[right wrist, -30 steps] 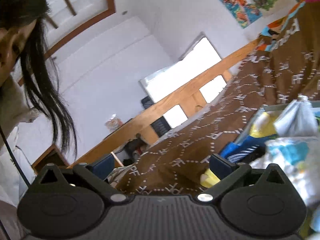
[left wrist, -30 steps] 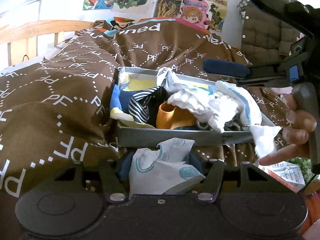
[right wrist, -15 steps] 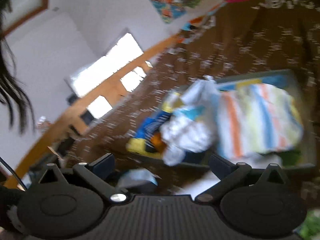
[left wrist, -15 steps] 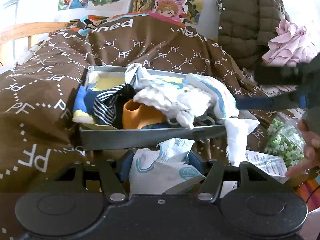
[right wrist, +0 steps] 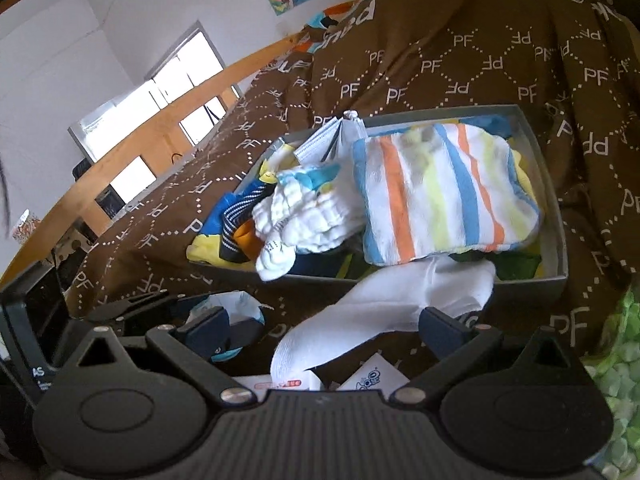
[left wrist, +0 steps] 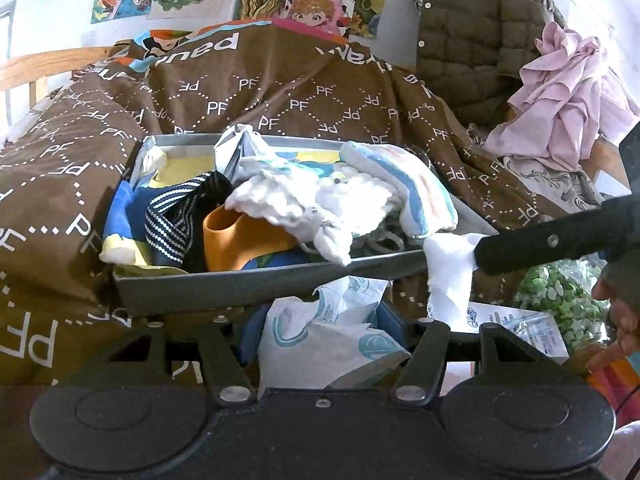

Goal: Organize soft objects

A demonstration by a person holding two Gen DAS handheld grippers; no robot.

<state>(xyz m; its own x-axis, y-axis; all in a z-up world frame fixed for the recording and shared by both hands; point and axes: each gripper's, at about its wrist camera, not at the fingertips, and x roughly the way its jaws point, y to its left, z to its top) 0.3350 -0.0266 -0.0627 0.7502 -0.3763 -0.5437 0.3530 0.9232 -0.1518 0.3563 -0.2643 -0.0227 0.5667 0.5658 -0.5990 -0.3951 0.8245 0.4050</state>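
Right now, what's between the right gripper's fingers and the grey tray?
In the right wrist view, a white sock hangs over the grey tray rim and runs down between the open right gripper fingers, over brown bedspread.

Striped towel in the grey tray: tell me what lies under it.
Under the striped towel, yellow and dark green fabric edges peek out in the grey tray. Everything beneath its middle is covered.

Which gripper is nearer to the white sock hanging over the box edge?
Right. The right gripper has the white sock between its jaws; the left gripper, holding a tissue pack, sits beside it.
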